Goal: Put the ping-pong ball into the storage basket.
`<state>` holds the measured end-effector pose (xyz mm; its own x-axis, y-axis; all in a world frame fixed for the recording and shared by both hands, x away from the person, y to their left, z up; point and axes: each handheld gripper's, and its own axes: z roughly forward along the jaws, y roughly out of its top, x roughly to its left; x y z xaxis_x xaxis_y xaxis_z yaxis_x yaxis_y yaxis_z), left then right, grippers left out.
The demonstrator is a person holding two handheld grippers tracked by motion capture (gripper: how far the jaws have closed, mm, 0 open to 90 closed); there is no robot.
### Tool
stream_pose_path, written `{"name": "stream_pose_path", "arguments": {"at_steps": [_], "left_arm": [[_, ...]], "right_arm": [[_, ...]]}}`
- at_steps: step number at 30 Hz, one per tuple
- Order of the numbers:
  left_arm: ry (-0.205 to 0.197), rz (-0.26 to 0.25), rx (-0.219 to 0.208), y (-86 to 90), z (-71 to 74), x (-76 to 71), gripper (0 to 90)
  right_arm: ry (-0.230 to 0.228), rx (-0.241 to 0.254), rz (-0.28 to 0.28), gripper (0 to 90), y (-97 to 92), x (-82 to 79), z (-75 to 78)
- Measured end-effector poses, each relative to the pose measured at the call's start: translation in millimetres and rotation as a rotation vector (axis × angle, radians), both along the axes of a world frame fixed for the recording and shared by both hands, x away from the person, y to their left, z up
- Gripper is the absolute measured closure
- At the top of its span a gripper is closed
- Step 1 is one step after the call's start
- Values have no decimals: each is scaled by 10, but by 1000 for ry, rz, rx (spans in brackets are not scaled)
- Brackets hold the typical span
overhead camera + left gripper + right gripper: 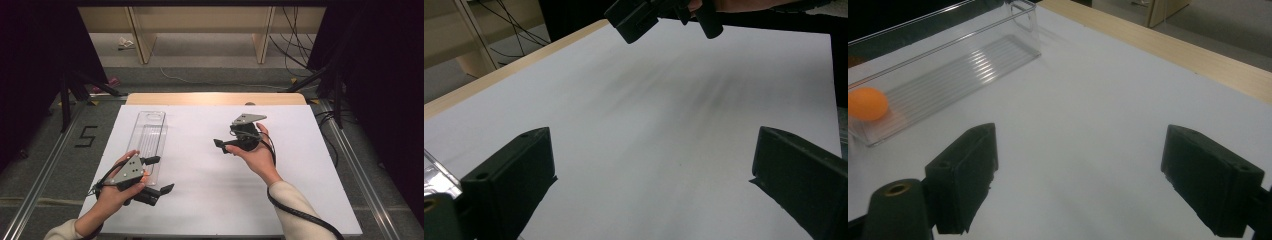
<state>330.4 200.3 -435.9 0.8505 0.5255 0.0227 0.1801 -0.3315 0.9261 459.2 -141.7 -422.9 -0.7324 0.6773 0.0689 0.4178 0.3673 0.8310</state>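
Observation:
A long clear plastic tray lies on the left of the white table, its length running away from me. An orange ball rests at one end of the tray. My left gripper hovers at the tray's near end, jaws wide apart and pointing right, with nothing between them. My right gripper is held above the table's middle and points left toward the tray, open and empty. The left gripper view also catches the right gripper at its top edge.
A wooden strip borders the table's far edge. Beyond it are wooden furniture legs, cables and black stand legs. A "5" mark is on the floor at the left.

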Motion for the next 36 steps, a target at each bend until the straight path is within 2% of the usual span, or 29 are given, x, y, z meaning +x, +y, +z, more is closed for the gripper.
{"name": "stream_pose_path", "arguments": {"at_steps": [11,36], "left_arm": [[1,3,1,2,-1,3,30],[4,13,-5,16,-2,9,30]], "right_arm": [[0,15,-34,162,-233,-101,-1],[-6,31,-86,162,-618,-329,3]]}}
